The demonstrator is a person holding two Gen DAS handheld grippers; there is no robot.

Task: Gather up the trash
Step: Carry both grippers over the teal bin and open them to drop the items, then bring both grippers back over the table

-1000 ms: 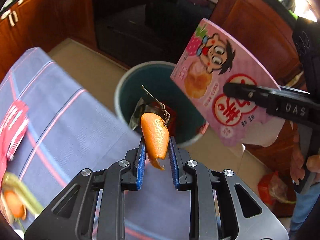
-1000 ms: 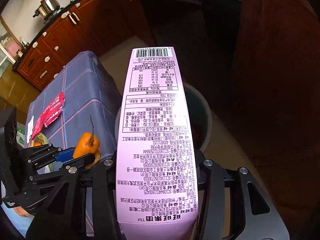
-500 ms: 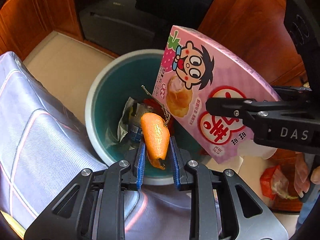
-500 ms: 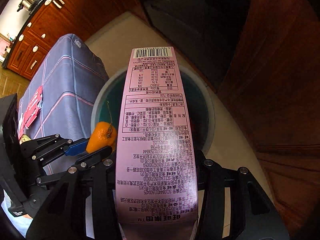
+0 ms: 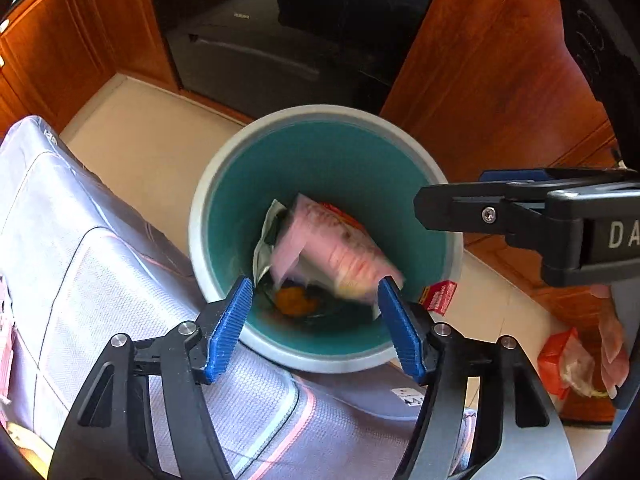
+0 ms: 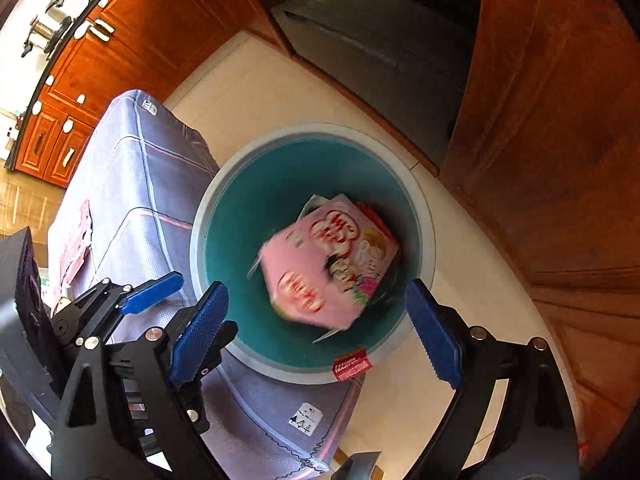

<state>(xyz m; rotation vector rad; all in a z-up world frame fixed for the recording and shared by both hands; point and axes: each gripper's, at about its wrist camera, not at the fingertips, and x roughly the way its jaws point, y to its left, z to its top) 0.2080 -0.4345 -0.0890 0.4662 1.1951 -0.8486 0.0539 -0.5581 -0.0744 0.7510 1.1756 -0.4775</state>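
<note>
A: From the left wrist we see our left gripper (image 5: 314, 314) over the bin (image 5: 404, 132), fingers (image 5: 230, 328) opening with nothing between them. The orange peel (image 5: 295, 301) lies at the bottom of the bin, and the pink box (image 5: 340, 248), blurred, sits above it inside the bin.

B: And our right gripper (image 5: 440, 208) pokes in from the right, over the rim. A red wrapper (image 5: 439, 297) lies on the floor just beside the bin.

A: From the right wrist, our right gripper (image 6: 316, 332) points down at the bin (image 6: 320, 130), fingers (image 6: 434, 340) opening, nothing gripped. The pink box (image 6: 328, 264) is inside, tilted and blurred.

B: The bin stands against the cloth-covered table (image 6: 132, 184). The red wrapper (image 6: 353, 365) is at the near rim, and our left gripper (image 6: 152, 292) shows at the left.
</note>
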